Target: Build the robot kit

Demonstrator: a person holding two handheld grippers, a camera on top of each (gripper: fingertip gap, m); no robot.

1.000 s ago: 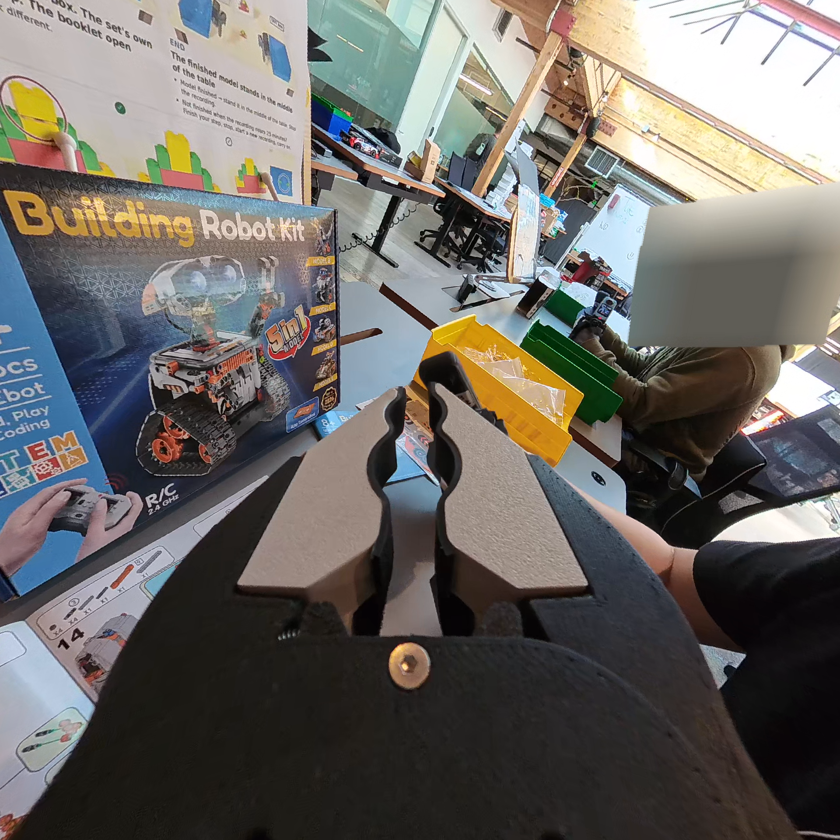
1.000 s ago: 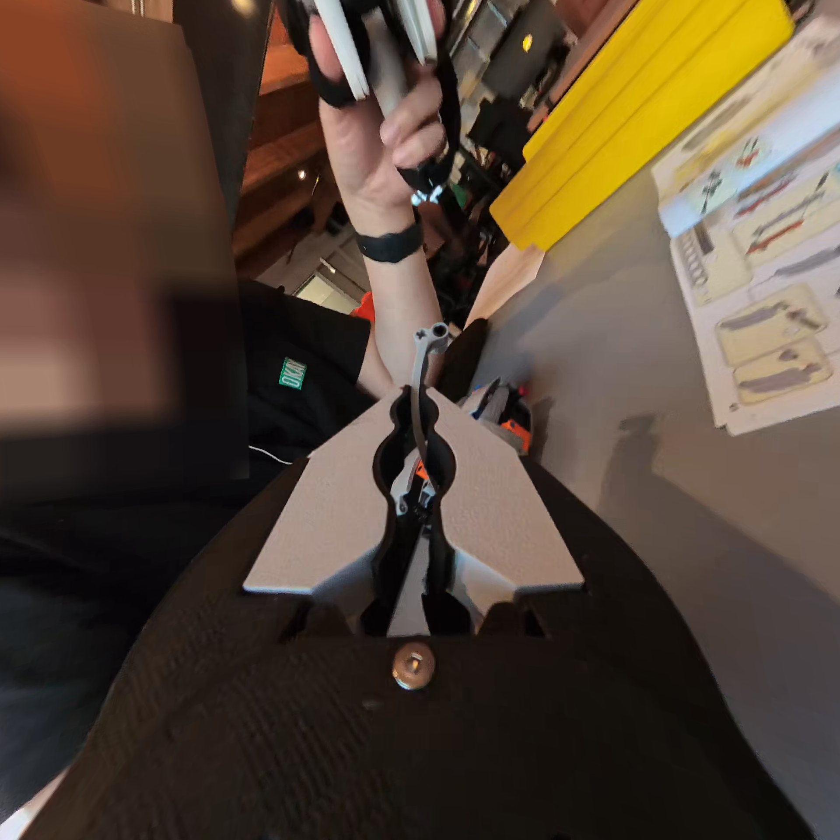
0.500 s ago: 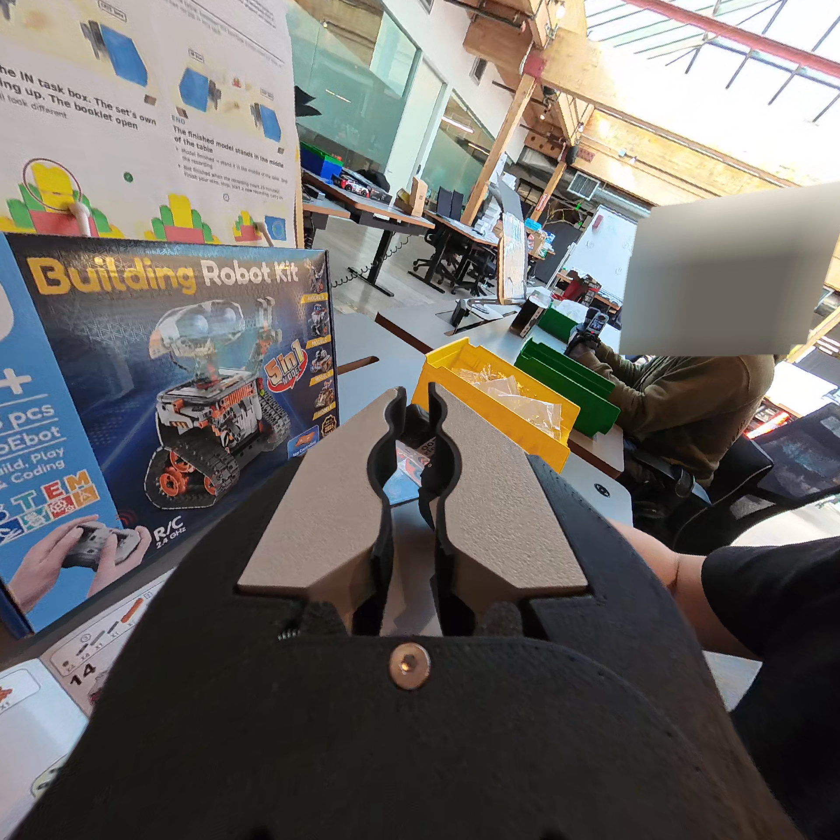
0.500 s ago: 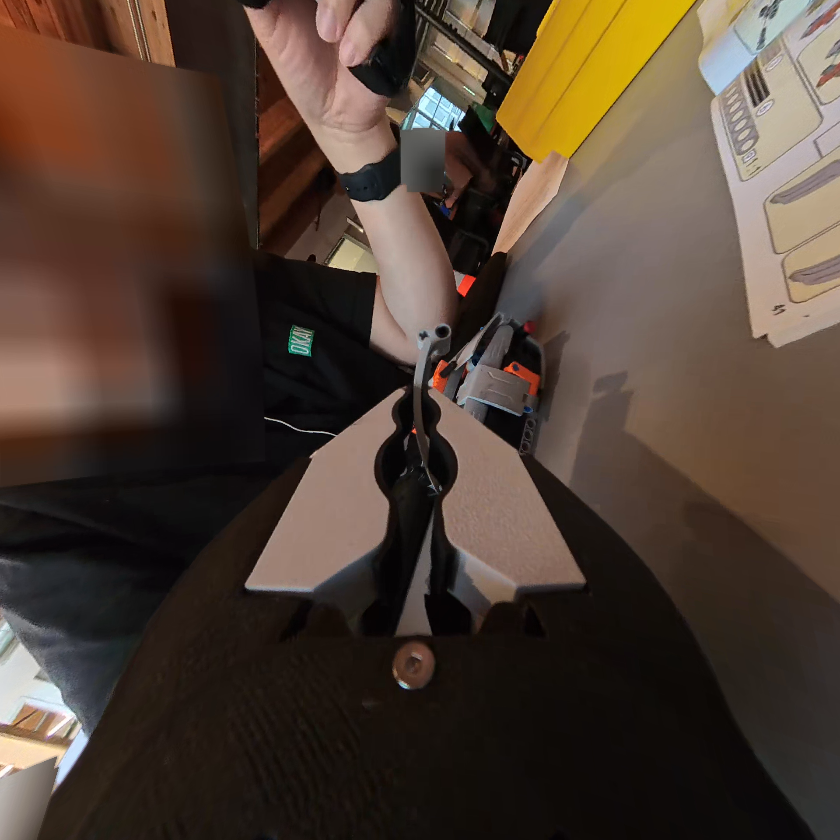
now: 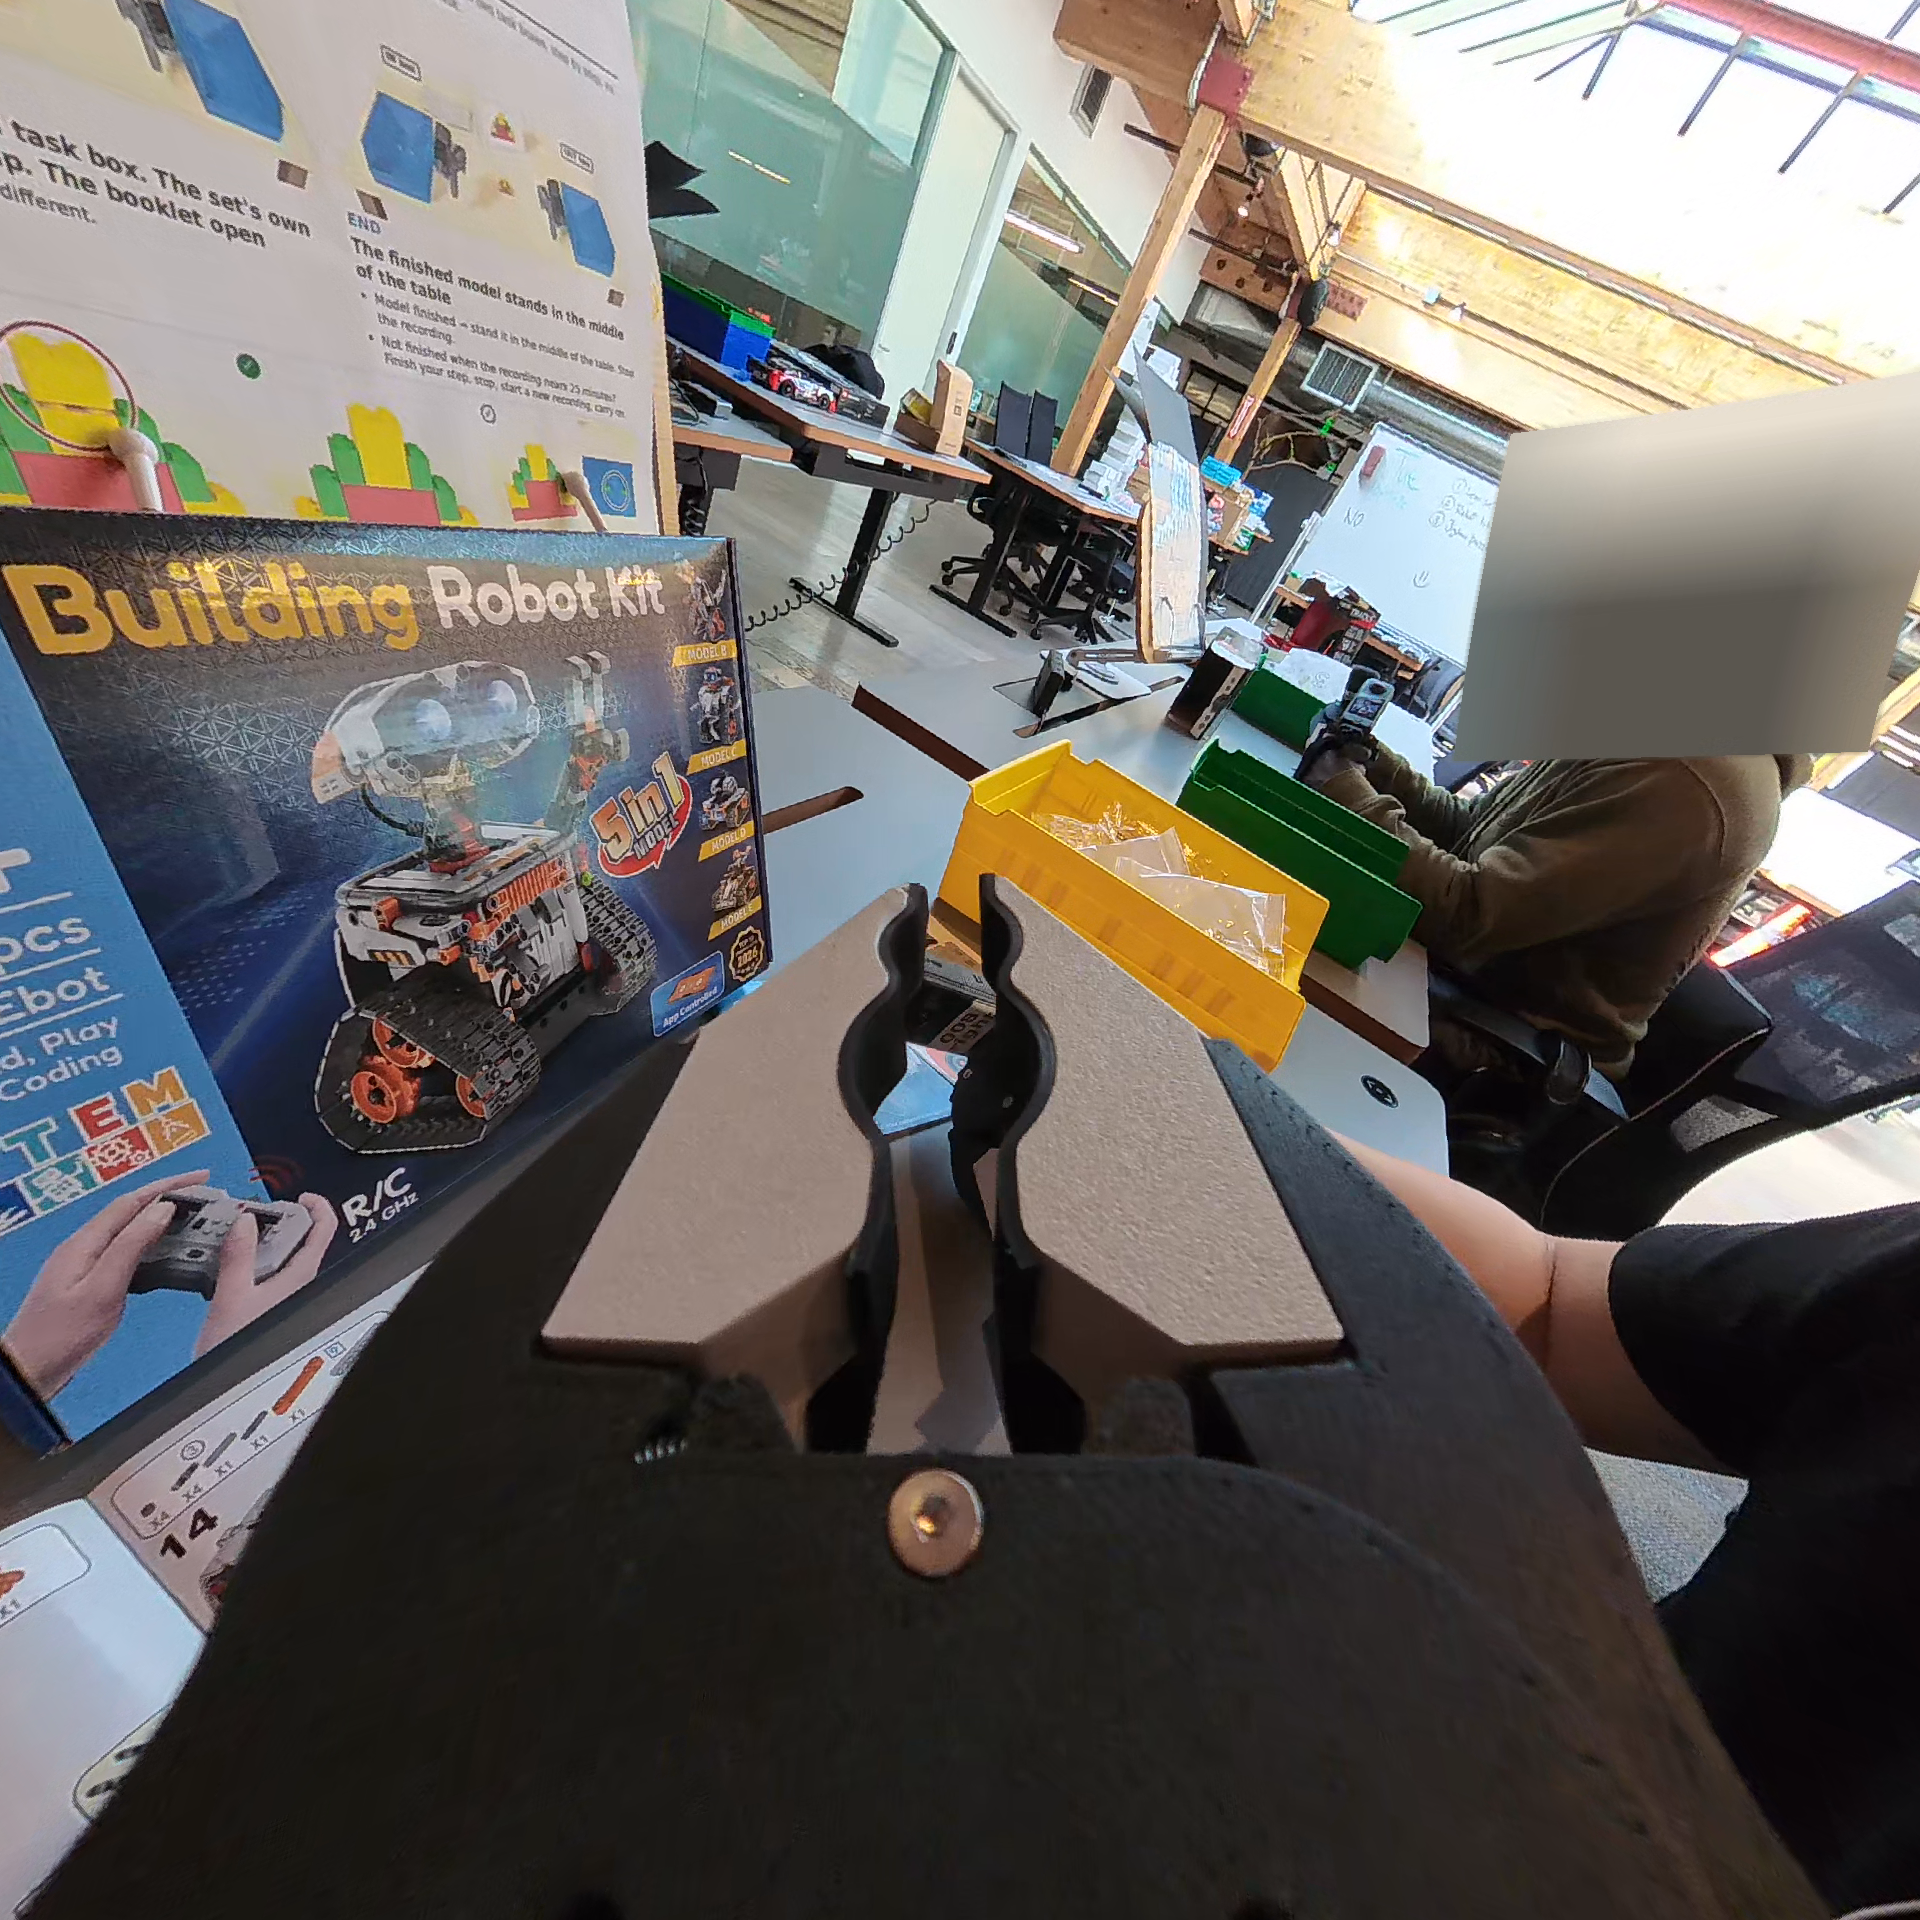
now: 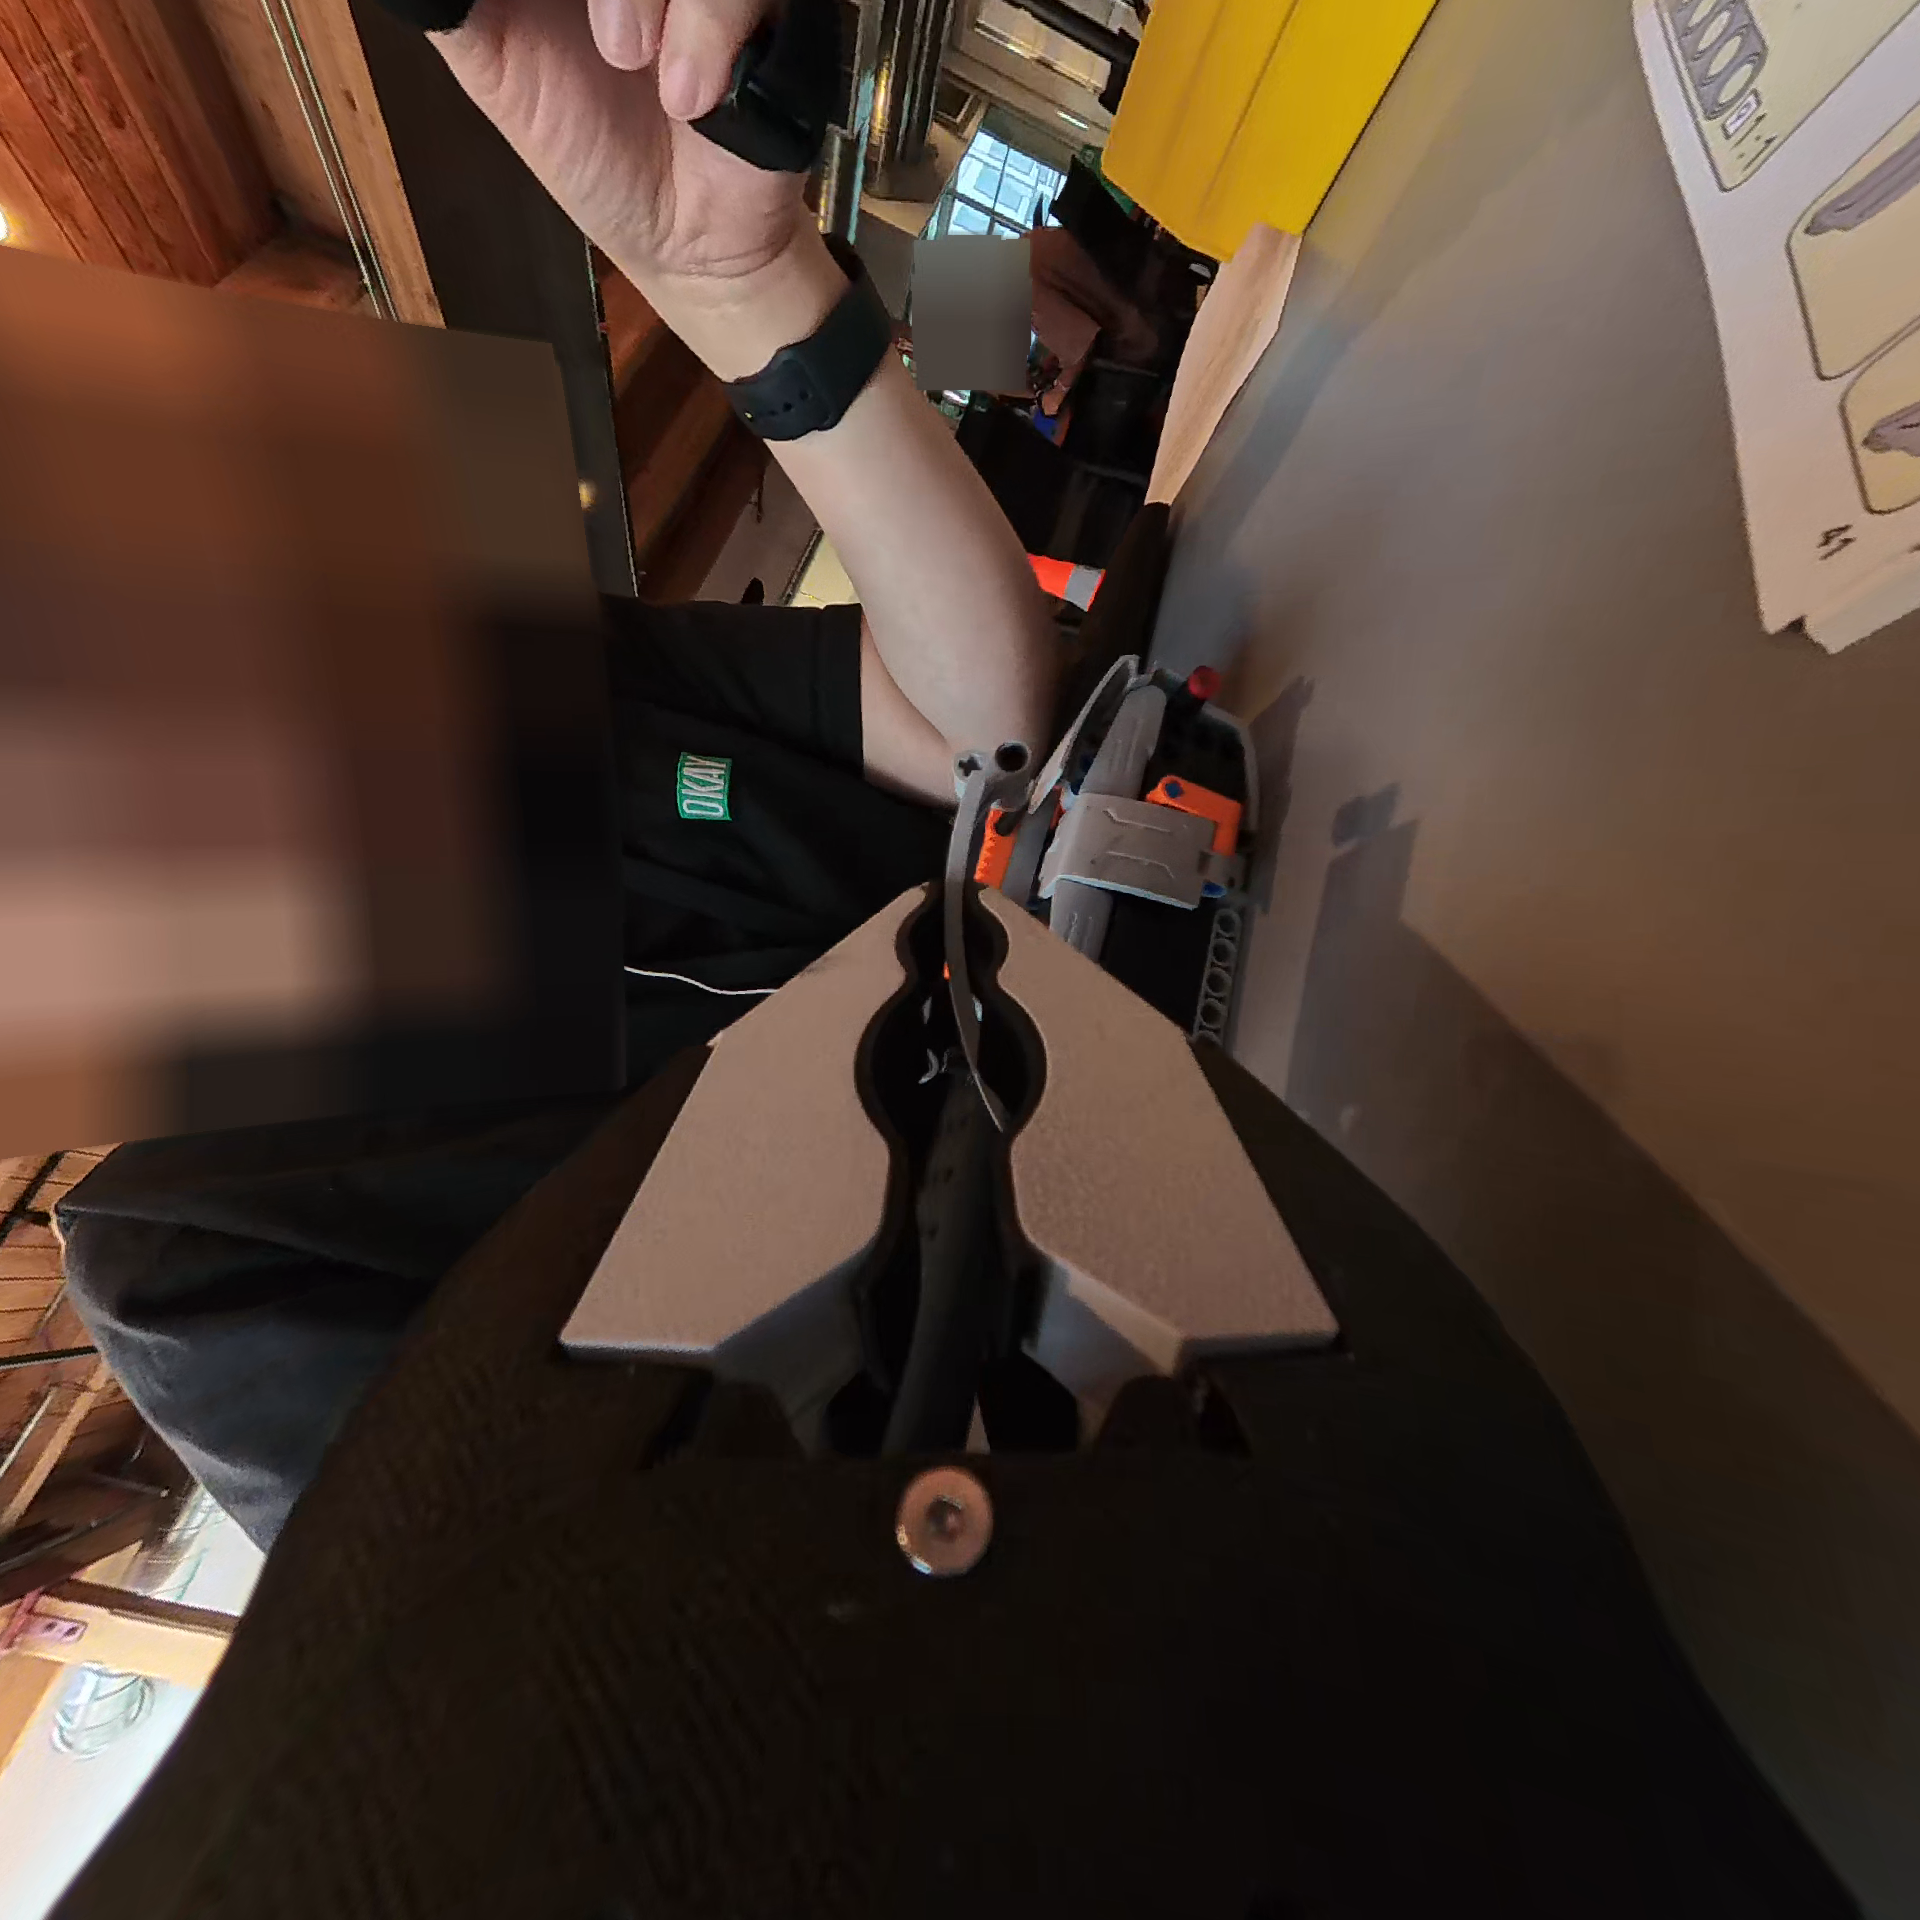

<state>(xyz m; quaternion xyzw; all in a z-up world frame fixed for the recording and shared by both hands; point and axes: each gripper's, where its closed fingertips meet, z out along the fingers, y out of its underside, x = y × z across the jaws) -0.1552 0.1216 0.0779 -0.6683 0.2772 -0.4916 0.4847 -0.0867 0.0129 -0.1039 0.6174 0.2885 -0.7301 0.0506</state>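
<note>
My right gripper (image 6: 961, 899) is shut on a thin curved grey part (image 6: 985, 774) whose holed end sticks out past the fingertips. Just beyond it a partly built grey, orange and black model (image 6: 1143, 842) lies on the grey table (image 6: 1507, 727) near its edge. The person's other hand and forearm (image 6: 883, 468), with a black wristband, are raised above the model. My left gripper (image 5: 951, 899) is held above the table with a narrow gap between the fingers and nothing in them. It points toward a yellow bin (image 5: 1132, 925).
A blue robot-kit box (image 5: 364, 883) stands to the left with a printed poster (image 5: 312, 260) behind it. An open instruction booklet (image 5: 156, 1538) lies below; it also shows in the right wrist view (image 6: 1849, 312). A green bin (image 5: 1299, 842) and a seated person (image 5: 1558, 914) are beyond the yellow bin (image 6: 1247, 104). My hands' fingertips stand some 20 cm from each other.
My right gripper, still holding the grey part, has come closer to the model, which now looks larger. The raised hand has moved up. My left gripper has shifted only slightly.
</note>
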